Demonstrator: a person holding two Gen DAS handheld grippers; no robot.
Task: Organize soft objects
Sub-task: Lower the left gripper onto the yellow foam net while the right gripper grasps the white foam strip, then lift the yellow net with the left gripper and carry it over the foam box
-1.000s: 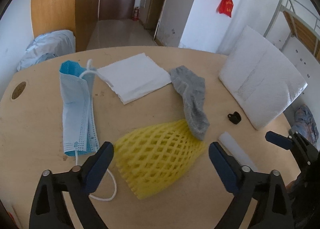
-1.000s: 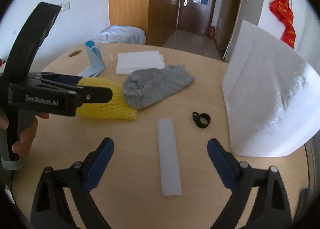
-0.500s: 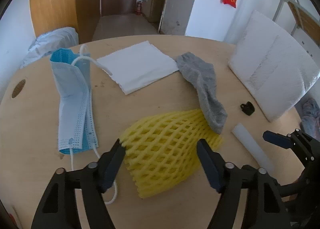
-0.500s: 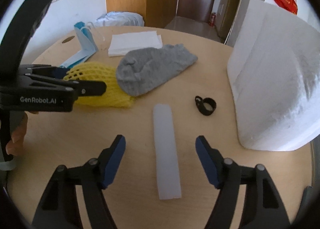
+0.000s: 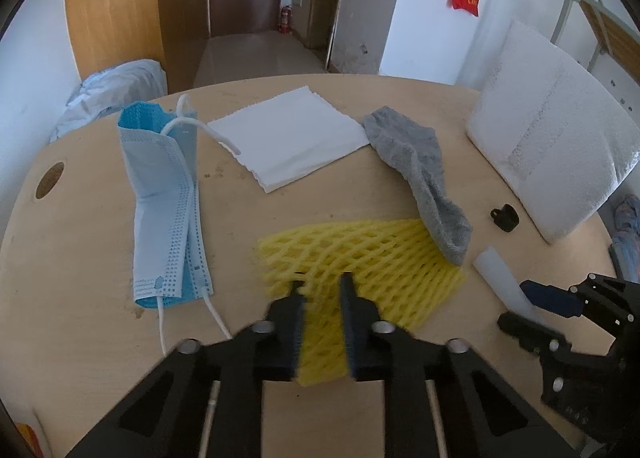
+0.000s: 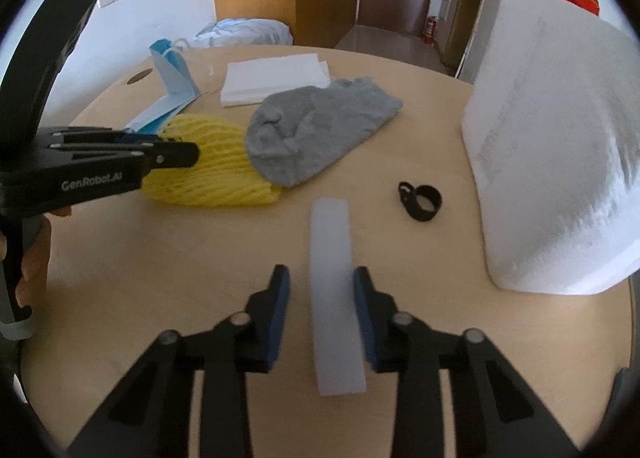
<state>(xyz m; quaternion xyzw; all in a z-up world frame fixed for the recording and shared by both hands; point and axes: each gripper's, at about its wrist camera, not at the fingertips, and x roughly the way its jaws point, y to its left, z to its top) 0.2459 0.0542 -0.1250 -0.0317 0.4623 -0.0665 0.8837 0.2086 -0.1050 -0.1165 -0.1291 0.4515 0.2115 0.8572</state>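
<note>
Black hand-held gripper [image 6: 322, 290] — blue pads [image 6: 280, 298]

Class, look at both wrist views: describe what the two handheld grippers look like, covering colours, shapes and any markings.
Both are black plastic with angular, cut-out arms, silver pivot bolts and blue pads on the fingers. The left gripper carries white "GenRobot.AI" lettering on its side and a curved black handle. The right gripper looks alike; no lettering shows on it.

- Table [image 5: 100, 338]: pale wood, matt, lightly stained.
- Net [image 5: 372, 258]: yellow foam mesh, soft and springy-looking.
- Sock [image 5: 424, 173]: grey knit cloth, fuzzy.
- Mask [image 5: 168, 213]: blue non-woven fabric, pleated, with white cord loops.
- Napkin [image 5: 288, 141]: white paper, matt, crimped along the edges.
- Strip [image 6: 334, 286]: whitish foam, smooth, slightly translucent.
- Sheet [image 6: 560, 161]: white foam, finely pebbled.
- Ring [image 6: 420, 201]: black, slightly glossy.
- Left gripper [image 5: 322, 290], right gripper [image 6: 322, 286]: matt black plastic, silvery metal pins, blue pads.
</note>
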